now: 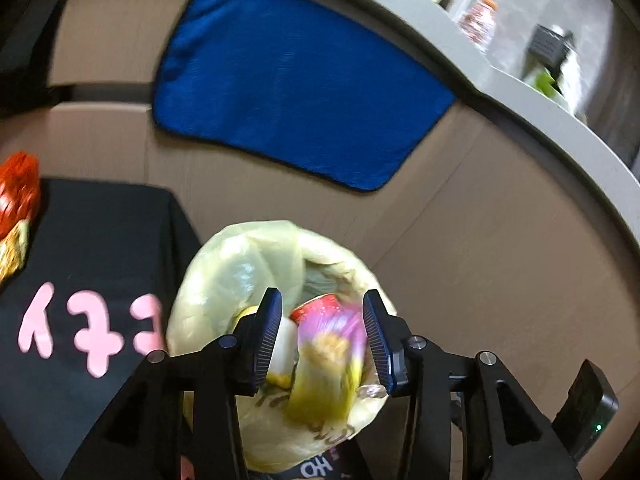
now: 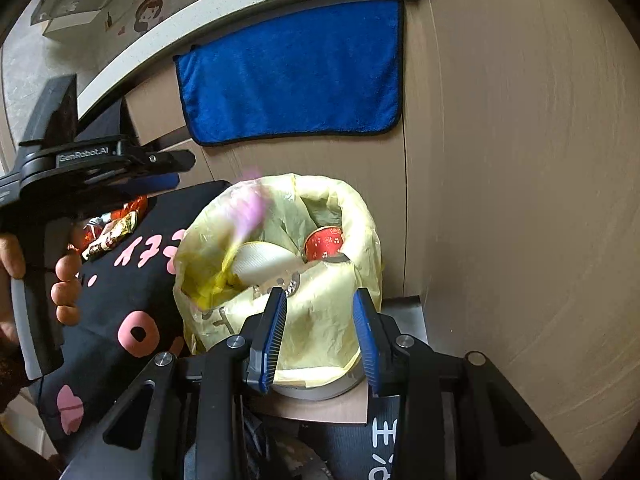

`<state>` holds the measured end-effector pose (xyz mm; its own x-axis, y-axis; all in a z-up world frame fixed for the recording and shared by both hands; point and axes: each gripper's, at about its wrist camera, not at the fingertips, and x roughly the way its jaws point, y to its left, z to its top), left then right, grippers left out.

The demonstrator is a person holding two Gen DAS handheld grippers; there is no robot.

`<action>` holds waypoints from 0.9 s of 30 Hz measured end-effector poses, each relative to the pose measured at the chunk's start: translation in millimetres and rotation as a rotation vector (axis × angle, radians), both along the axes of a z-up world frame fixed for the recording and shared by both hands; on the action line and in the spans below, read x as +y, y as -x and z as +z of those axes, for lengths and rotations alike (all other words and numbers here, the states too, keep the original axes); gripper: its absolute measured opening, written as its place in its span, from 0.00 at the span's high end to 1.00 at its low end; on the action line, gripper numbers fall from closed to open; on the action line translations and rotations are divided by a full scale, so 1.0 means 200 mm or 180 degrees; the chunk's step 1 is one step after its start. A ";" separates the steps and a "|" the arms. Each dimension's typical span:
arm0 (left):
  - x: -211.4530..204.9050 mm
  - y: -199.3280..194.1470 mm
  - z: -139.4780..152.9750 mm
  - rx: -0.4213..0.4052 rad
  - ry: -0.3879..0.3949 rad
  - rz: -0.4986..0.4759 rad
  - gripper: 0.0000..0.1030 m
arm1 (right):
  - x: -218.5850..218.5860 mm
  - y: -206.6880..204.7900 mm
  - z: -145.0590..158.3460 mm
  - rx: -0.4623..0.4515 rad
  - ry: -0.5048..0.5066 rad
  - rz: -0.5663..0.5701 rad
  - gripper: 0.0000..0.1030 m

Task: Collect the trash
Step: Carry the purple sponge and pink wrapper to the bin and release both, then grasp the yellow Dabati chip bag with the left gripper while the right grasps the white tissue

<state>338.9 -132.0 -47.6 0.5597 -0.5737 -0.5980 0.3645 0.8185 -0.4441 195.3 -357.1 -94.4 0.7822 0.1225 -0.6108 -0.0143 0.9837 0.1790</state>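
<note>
A small bin lined with a pale yellow bag (image 1: 240, 264) (image 2: 360, 216) stands beside a black cloth. My left gripper (image 1: 322, 334) is open right above the bin mouth; a pink and yellow wrapper (image 1: 328, 356) is blurred between and below its fingers, apart from them. In the right wrist view the same wrapper (image 2: 240, 232) streaks down into the bag. A red cup (image 2: 324, 244) and a white lid (image 2: 264, 266) lie inside. My right gripper (image 2: 320, 338) is open and empty in front of the bin.
Red and gold wrappers (image 1: 16, 216) (image 2: 116, 228) lie on the black cloth with pink letters (image 1: 100, 272). A blue towel (image 1: 292, 84) (image 2: 296, 76) hangs on the brown cabinet front under a white counter edge (image 1: 520, 96).
</note>
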 end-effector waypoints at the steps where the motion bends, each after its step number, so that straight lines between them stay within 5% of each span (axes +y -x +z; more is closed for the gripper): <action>1: 0.04 0.01 0.00 -0.0006 -0.0012 0.0072 0.58 | 0.00 -0.01 0.01 -0.0006 0.0004 0.0004 0.68; 9: 0.46 0.24 0.00 -0.0221 -0.0506 0.0646 0.58 | 0.13 -0.08 0.05 -0.0024 -0.0021 0.0168 0.65; 15: 1.03 0.43 -0.04 -0.0239 -0.0564 0.1511 0.58 | 0.33 -0.13 0.08 -0.0104 -0.0060 0.0421 0.57; 22: 1.62 0.53 -0.27 0.0292 -0.0258 0.2343 0.55 | 0.63 -0.23 0.05 -0.0026 -0.0170 0.0812 0.54; 27: 1.73 0.48 -0.42 0.0624 -0.0149 0.2460 0.52 | 0.84 -0.26 0.04 0.0027 -0.0066 0.1071 0.54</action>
<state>243.7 214.1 -131.6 0.6709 -0.0380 -0.7406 -0.3950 0.8269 -0.4002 247.9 -189.4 -86.1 0.6908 0.3854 -0.6118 -0.3360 0.9203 0.2003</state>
